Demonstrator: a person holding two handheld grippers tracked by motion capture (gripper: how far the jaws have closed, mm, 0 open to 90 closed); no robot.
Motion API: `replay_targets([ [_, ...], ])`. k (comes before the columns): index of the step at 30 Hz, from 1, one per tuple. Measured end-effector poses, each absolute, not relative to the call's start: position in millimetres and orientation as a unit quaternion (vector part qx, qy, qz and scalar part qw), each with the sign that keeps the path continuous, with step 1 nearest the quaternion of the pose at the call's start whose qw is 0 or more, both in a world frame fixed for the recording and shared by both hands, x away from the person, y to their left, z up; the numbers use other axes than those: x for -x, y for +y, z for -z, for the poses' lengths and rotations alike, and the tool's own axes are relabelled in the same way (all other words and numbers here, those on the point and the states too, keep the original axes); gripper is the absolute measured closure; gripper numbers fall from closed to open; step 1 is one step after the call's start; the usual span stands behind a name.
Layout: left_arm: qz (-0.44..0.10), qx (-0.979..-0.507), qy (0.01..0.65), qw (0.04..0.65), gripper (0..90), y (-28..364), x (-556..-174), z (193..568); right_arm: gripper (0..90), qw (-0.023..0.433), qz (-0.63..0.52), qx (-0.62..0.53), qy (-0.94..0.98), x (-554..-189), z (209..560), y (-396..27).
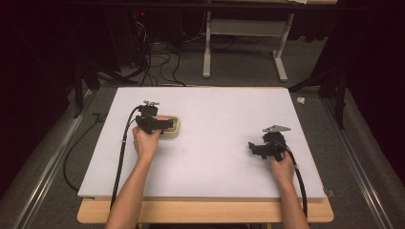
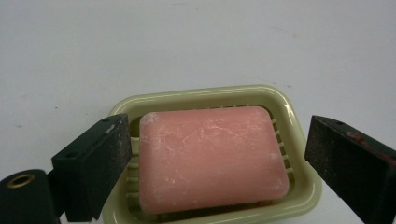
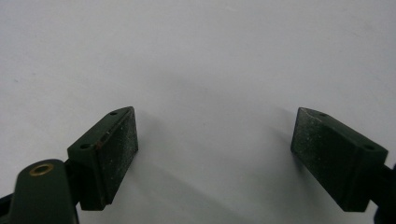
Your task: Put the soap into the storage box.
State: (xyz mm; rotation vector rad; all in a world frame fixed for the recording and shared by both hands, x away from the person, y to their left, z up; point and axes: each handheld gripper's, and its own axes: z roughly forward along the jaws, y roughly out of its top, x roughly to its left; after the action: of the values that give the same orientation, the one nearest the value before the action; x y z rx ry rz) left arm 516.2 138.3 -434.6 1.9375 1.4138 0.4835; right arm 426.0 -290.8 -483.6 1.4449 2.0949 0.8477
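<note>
Soap: a pink, matte, rounded rectangular bar lying flat in a pale green ribbed plastic dish, lower centre of the left gripper view, long axis running left to right between the jaws. Left gripper released, jaws straddling the bar, apart from it. Right gripper released over the bare white table.

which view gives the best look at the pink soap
The left gripper view: the pink soap lies close up in its green dish, between the open left gripper jaws. In the high view the soap is a small sliver, mostly hidden behind that gripper.
</note>
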Motion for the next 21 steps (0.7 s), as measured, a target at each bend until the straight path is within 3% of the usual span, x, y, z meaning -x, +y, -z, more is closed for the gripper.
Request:
replay_targets([
  [21, -0.205, -0.744, 0.504, 0.387, 10.8, 145.7, -485.7, 404.1, 15.5, 0.228, -0.308, -0.524, 0.761, -426.1, 483.6, -290.8],
])
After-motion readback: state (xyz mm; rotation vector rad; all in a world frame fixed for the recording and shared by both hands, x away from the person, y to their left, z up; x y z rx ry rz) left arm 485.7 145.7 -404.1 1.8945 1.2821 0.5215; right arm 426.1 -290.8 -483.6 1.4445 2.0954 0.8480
